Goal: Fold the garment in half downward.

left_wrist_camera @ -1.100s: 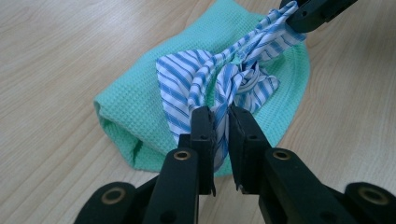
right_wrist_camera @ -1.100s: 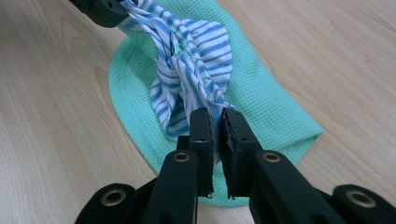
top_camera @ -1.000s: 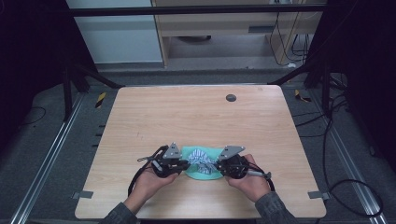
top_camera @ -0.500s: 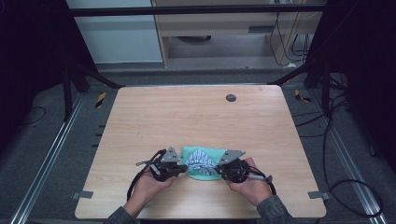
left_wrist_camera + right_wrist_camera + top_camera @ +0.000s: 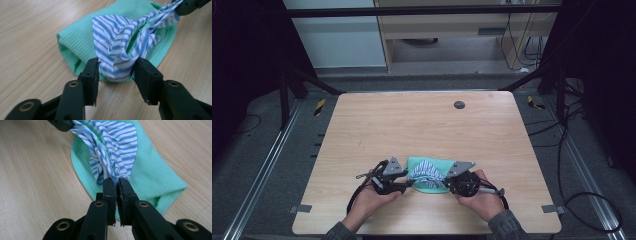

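The striped cloth (image 5: 120, 47) lies bunched on top of the green cloth (image 5: 80, 37), itself near the table's (image 5: 412, 125) front edge. The right gripper (image 5: 116, 185) is clamped tight on one end of the stripes, while the left gripper (image 5: 117, 68) stands wide apart around the other end (apparently not yet pinching). The left should probably close on the striped layer alone, above the green, before any pull.

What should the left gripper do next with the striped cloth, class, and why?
Probably close the left gripper on the striped cloth: its jaws stand open on either side of a bunched fold, while the right gripper already pinches the other end above the green cloth.
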A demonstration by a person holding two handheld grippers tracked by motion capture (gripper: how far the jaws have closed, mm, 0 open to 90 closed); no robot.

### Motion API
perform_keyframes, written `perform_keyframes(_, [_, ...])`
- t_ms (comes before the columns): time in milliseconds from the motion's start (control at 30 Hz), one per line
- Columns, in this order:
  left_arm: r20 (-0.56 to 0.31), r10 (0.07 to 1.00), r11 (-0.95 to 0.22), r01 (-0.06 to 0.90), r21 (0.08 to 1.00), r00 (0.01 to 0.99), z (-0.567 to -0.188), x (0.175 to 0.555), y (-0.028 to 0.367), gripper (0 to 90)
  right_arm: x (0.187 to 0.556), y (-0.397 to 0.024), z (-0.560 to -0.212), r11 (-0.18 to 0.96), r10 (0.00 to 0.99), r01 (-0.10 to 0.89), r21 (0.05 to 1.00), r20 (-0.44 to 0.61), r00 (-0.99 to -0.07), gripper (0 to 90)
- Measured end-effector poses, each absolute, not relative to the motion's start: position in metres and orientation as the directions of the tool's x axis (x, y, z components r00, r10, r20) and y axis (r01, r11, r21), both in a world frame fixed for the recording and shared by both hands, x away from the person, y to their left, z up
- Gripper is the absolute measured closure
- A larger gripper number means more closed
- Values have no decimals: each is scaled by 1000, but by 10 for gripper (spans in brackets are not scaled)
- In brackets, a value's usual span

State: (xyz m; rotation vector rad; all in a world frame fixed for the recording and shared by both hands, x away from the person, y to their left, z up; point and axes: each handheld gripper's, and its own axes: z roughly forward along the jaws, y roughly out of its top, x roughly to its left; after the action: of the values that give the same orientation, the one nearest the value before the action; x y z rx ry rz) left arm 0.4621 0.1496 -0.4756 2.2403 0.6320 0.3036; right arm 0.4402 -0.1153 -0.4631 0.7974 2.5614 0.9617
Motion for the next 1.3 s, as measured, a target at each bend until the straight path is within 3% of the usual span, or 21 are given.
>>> perform_keyframes(167, [38, 489, -616, 314, 722, 872, -478, 460, 144, 832, 438, -115, -470, 630, 582, 397, 667, -67, -810, 854])
perform_keyframes(833, [25, 450, -674, 321, 666, 892, -486, 447, 146, 853, 430, -115, -480, 659, 567, 400, 636, -71, -821, 863])
perform_keyframes(900, [34, 461, -663, 319, 677, 887, -483, 444, 147, 812, 428, -115, -481, 666, 560, 404, 627, -63, -826, 827])
perform_keyframes(1067, [11, 475, -624, 328, 709, 880, -475, 434, 161, 616, 418, -125, -475, 648, 559, 393, 652, -58, -827, 590])
perform_keyframes(1300, [34, 517, -616, 344, 708, 855, -466, 431, 177, 396, 412, -149, -472, 606, 633, 434, 667, -74, -771, 366])
